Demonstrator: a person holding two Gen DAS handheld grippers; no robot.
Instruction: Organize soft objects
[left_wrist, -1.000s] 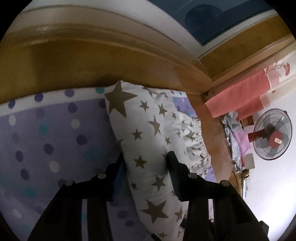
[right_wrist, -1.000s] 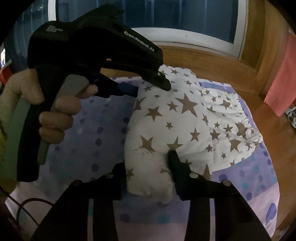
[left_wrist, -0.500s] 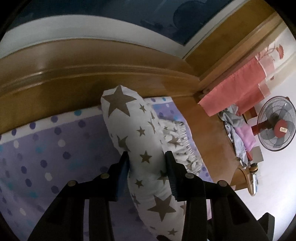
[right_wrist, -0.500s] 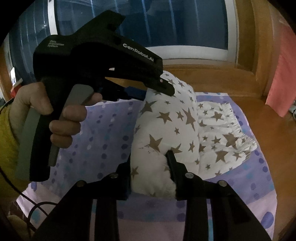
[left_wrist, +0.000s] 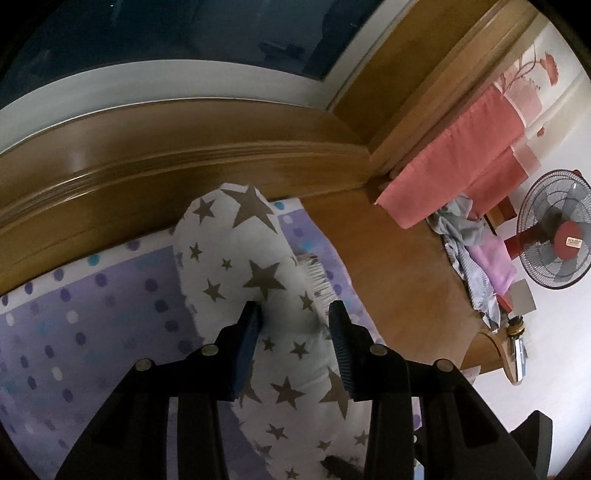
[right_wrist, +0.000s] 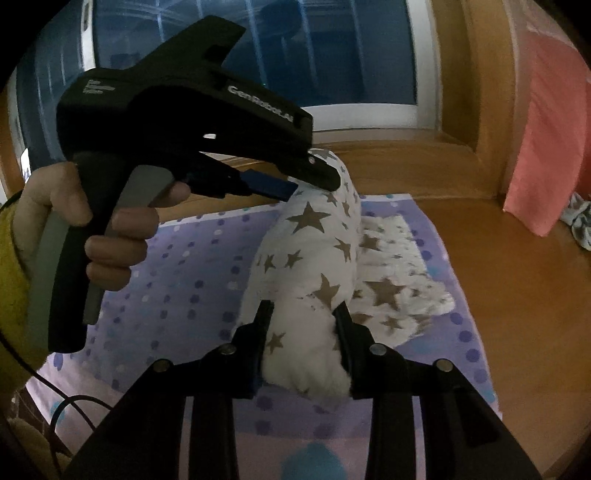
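Note:
A white pillow with brown stars (left_wrist: 240, 266) (right_wrist: 317, 254) stands tilted on edge over a purple dotted sheet (left_wrist: 92, 317) (right_wrist: 199, 266). My left gripper (left_wrist: 293, 314) is shut on its far end, the fabric bulging between the fingers. In the right wrist view that left gripper (right_wrist: 314, 182) shows with a hand (right_wrist: 110, 236) around its handle. My right gripper (right_wrist: 304, 314) is shut on the pillow's near end. The pillow's frilled edge (right_wrist: 399, 280) trails on the sheet to the right.
A wooden sill and frame (left_wrist: 184, 162) run behind the bed below a dark window (right_wrist: 295, 55). A coral curtain (left_wrist: 454, 155) hangs at the right. A standing fan (left_wrist: 554, 229) and a heap of clothes (left_wrist: 476, 258) lie beyond the wooden floor (right_wrist: 517, 295).
Both grippers have raised the pillow and turned it from lying flat to standing more on edge. The grips have not changed.

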